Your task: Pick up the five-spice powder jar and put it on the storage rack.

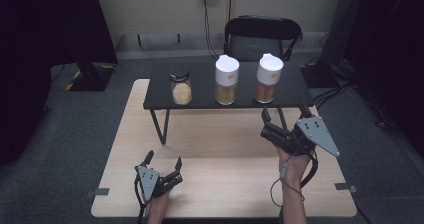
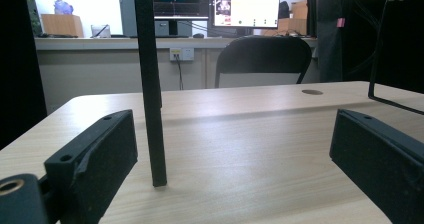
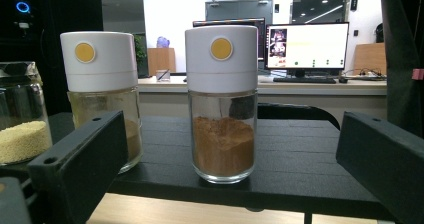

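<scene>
Pale worktop (image 1: 220, 149) below, bearing a black shelf (image 1: 200, 100) on thin legs. On the shelf, right jar (image 3: 221, 104) with white cap and brown powder, upright, straight ahead of the right tool (image 1: 285, 115). Right tool raised near the shelf's front edge, jaws wide apart, holding nothing. Left tool (image 1: 163, 160) low over the worktop, jaws likewise wide, gripping nothing.

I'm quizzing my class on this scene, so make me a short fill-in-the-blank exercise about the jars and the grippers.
1. The black shelf holds ____ jars.
2. The jar facing the right gripper has a ____ cap.
3. The left jar holds pale ____.
4. The left gripper has its jaws ____.

Missing words: three; white; grains; open
</scene>
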`<state>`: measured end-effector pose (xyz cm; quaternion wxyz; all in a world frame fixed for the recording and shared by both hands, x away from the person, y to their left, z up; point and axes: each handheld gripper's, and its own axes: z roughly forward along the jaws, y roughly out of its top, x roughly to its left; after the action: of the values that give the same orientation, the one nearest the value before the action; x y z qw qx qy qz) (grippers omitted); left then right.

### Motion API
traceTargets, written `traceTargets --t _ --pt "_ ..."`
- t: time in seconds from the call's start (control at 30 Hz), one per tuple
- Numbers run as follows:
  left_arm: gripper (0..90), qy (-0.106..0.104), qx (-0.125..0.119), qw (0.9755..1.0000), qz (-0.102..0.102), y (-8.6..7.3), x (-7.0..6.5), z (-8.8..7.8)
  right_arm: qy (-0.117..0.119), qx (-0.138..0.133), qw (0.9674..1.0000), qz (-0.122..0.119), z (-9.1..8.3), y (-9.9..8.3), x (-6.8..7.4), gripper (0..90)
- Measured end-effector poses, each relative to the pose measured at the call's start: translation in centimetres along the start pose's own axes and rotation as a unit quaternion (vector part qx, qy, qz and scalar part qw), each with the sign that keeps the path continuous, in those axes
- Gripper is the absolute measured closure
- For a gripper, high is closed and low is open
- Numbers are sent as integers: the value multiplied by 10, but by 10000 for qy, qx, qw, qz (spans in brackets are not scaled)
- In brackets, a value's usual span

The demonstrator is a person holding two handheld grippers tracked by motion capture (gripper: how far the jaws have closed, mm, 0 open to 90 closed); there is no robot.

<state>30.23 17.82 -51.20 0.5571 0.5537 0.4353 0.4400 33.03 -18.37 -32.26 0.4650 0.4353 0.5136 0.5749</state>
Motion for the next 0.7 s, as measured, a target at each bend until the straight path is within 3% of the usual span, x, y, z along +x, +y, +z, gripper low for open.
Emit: traceTargets --t 0.5,0.7 --pt "43 -3 1 10000 0 0 0 0 -205 108 9997 -84 -20 -20 -1 0" --pt "43 -3 2 10000 1 0 0 0 -160 133 9997 -104 -26 -26 0 0"
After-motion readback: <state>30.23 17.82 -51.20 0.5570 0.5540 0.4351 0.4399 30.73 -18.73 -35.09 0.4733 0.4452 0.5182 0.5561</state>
